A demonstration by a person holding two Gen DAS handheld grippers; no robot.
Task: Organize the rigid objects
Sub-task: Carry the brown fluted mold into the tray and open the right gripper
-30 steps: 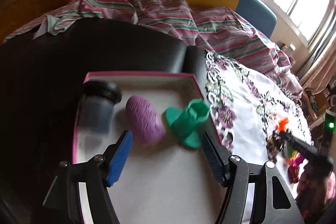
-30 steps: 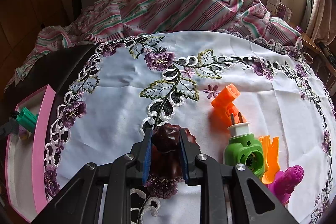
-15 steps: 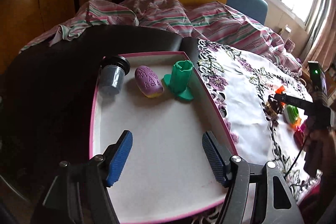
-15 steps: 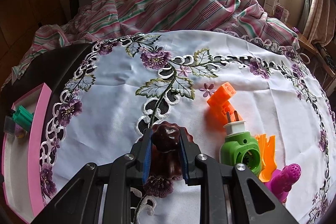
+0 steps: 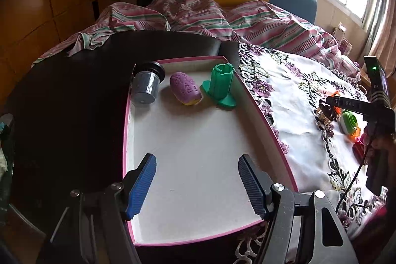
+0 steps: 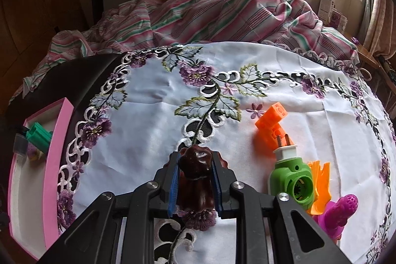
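**Left gripper pulls back from the tray; right holds the brown piece over the cloth**

Nearest the left wrist camera, the left gripper (image 5: 196, 181) hangs empty, its blue pads spread wide over the near half of the pink-rimmed tray (image 5: 257, 105). A second ago those pads sat right up against the purple egg-shaped piece (image 5: 185, 88) and the green flanged tube (image 5: 221, 84); now both lie well ahead of them at the tray's far end, beside the grey jar (image 5: 146, 84) lying on its side. The pull-back suggests the left hand's placing is done, with three items stowed and most of the white floor bare for more.

The right gripper (image 6: 195, 180) is clamped on a dark brown glossy piece (image 6: 196, 177), pinched between both pads. It has barely shifted over the last second, staying above the embroidered tablecloth (image 6: 153, 130) with the tray off to its left. My guess is that the carry to the tray comes next.

Only the right wrist view shows what remains to sort: to the right of the held piece, a green plug-in device (image 6: 293, 177) with its prongs up, an orange block (image 6: 271, 125) beyond it, an orange flat piece (image 6: 320, 182) and a magenta toy (image 6: 339, 212). The left view alone shows the tray's open floor, and farther off, the striped bedding (image 5: 198, 16).
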